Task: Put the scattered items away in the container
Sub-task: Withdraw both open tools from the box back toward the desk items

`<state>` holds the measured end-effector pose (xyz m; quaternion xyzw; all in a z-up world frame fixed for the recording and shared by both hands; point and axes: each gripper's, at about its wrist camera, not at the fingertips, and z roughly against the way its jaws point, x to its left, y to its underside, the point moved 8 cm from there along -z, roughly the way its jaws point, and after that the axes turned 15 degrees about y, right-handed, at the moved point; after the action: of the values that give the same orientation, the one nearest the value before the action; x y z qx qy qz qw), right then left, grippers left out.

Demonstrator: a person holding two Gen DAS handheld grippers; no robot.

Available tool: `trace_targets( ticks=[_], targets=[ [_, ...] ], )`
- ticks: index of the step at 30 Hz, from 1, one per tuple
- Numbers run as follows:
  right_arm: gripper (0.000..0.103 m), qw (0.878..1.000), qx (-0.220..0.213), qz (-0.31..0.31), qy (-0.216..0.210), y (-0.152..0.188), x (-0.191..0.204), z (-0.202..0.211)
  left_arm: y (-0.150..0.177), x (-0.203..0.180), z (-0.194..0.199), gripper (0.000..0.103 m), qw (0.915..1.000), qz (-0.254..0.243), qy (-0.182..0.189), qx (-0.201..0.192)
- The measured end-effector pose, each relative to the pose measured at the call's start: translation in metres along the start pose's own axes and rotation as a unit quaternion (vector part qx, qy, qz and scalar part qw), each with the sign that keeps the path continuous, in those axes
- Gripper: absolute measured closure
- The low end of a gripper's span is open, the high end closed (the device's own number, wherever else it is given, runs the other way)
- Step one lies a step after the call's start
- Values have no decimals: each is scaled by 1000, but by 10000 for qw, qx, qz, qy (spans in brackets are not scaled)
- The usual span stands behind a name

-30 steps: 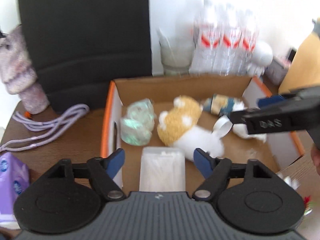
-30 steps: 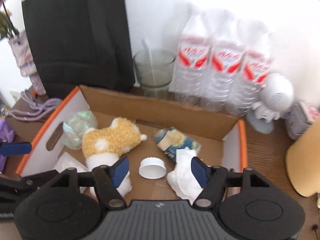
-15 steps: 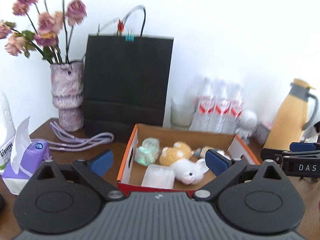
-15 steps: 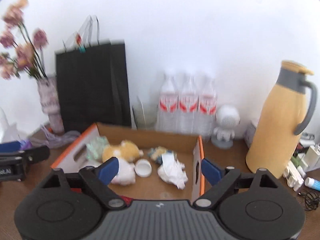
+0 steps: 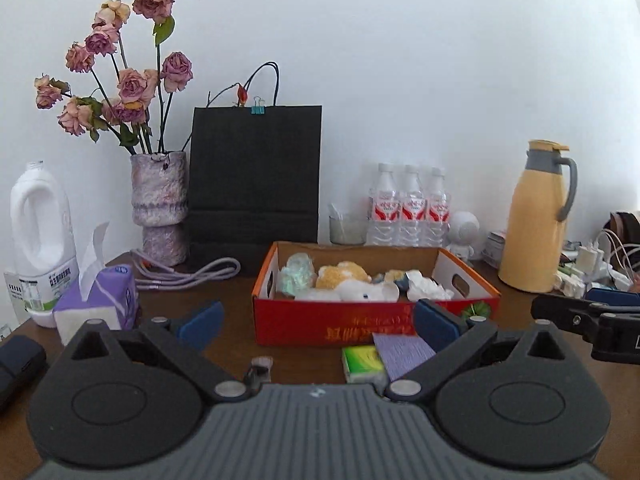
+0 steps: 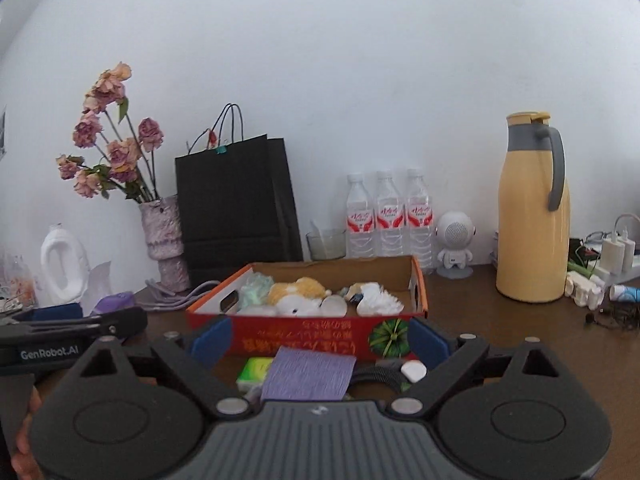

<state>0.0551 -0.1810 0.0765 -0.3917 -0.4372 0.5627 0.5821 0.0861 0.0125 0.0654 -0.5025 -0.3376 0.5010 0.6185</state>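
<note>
With both your grippers, left gripper [image 5: 316,322] and right gripper [image 6: 319,338], just spread wide and empty, the purple pad [image 6: 309,373] lies on the tabletop [image 6: 500,320] before the red box [image 6: 304,334] (green packet [image 6: 256,372] beside it), directly ahead of your right gripper.

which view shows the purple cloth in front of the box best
The right wrist view: the purple cloth lies nearly whole between the open fingers, below the red box. In the left wrist view the right finger covers part of it.
</note>
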Motion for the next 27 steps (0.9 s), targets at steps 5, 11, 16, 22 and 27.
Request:
trace_targets(
  ticks=[5,11,16,22,27],
  targets=[
    [8,9987,357,368,-72,51,14,38,49,-16,40,0,9995,227,71,220],
    [8,9964,533,656,33,75,16,62,77,-21,58,0,9980,312,104,544],
    [8,9956,590,704,166,76,5,50,77,-7,45,0,9966,404,-89,707],
    [8,9949,771,528,370,72,-15,21,75,11,25,0,9952,386,-188,879],
    [8,9935,902,406,558,71,-30,3,75,17,4,0,9940,416,-139,998]
  ],
)
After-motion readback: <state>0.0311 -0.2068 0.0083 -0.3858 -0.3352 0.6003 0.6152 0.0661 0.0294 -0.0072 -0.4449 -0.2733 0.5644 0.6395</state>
